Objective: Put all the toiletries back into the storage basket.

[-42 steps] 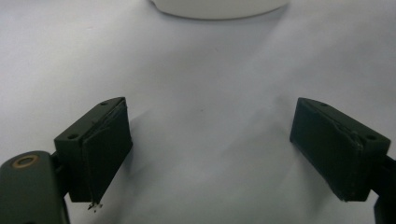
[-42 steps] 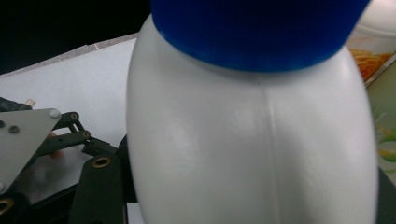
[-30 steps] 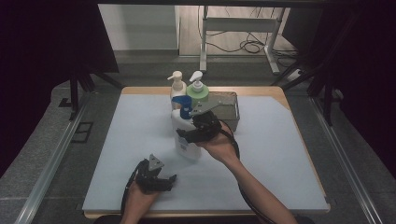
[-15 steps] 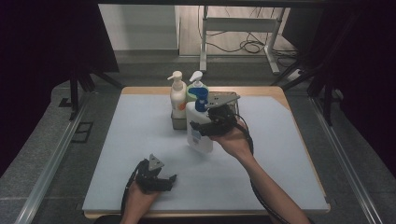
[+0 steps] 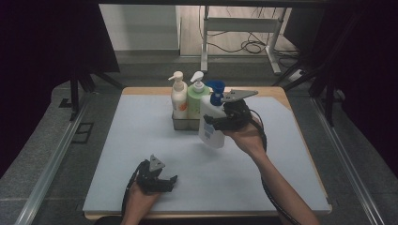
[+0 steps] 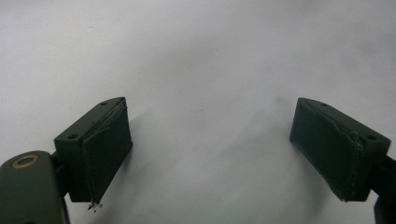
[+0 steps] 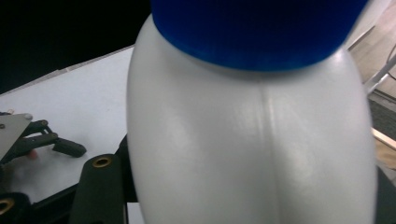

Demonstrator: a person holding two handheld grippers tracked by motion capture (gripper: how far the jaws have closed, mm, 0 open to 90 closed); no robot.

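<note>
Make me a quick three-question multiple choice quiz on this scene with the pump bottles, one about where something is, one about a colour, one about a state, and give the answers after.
1. Where does the white bottle with the pump sit?
A. In the metal basket
B. Held in the air in the right gripper
C. Lying flat on the mat

2. What colour is that bottle's pump top?
A. Blue
B. Red
C. Yellow

3. What state is the left gripper in?
A. Shut on a bottle
B. Shut on a cloth
C. Open with nothing between its fingers

Answers:
1 B, the high view shows it gripped and clear of the mat, just right of the basket.
2 A, both the high view and the right gripper view show a blue top.
3 C, the left gripper view shows its fingers wide apart over bare mat.
</note>
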